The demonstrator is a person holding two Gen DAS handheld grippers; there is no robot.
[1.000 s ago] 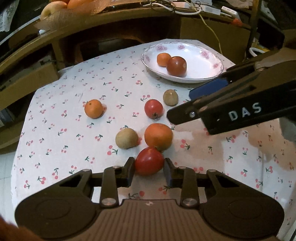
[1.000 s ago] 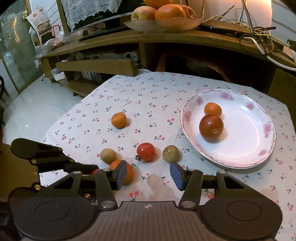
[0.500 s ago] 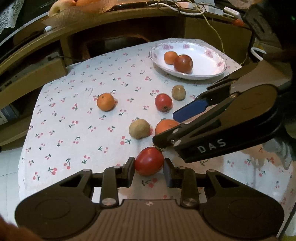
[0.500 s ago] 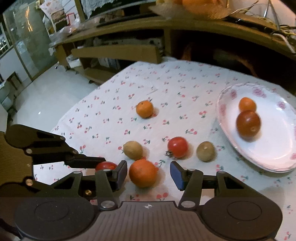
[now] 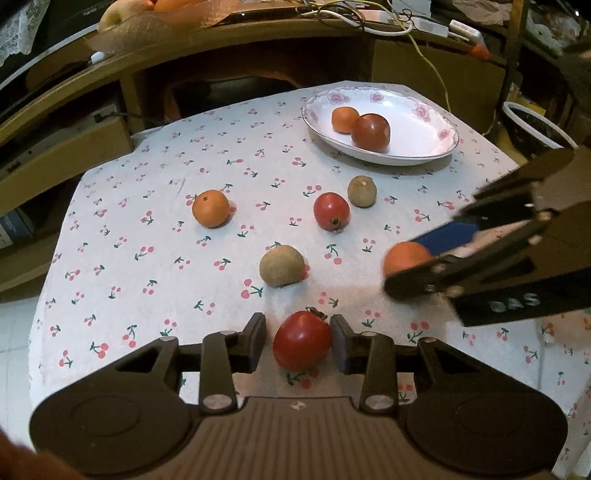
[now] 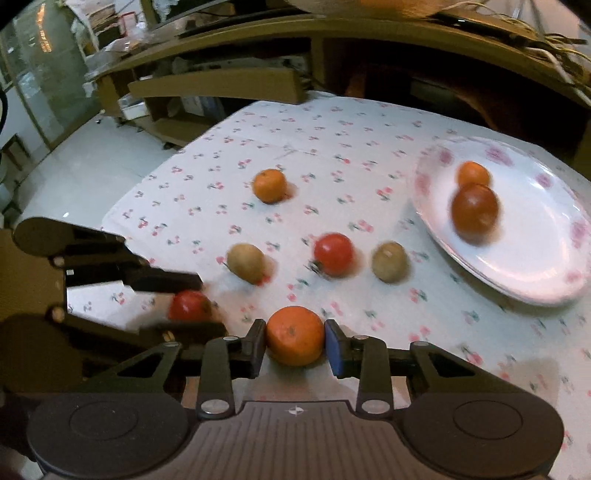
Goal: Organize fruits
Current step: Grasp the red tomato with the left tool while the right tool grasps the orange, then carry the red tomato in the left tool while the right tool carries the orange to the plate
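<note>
My left gripper [image 5: 298, 343] is shut on a red tomato [image 5: 302, 340], held just above the cherry-print tablecloth [image 5: 147, 258]. My right gripper [image 6: 295, 341] is shut on a large orange [image 6: 295, 335], also seen from the left wrist view [image 5: 404, 256]. Loose on the cloth lie a small orange [image 5: 210, 208], a small tomato [image 5: 331, 210] and two brown kiwis [image 5: 281, 265] [image 5: 362, 191]. The white floral plate [image 5: 417, 125] at the far right holds a small orange [image 5: 343, 119] and a dark red tomato [image 5: 370, 132].
A wooden shelf unit [image 5: 221, 74] stands behind the table with a glass fruit bowl [image 5: 147, 14] and cables on top. The table's left edge drops to white floor [image 6: 74, 173]. The left gripper [image 6: 110, 280] sits close to the left of my right one.
My right gripper moved in around the large orange and closed on it. My left gripper, still holding the tomato, drew back and away from the other fruit.
</note>
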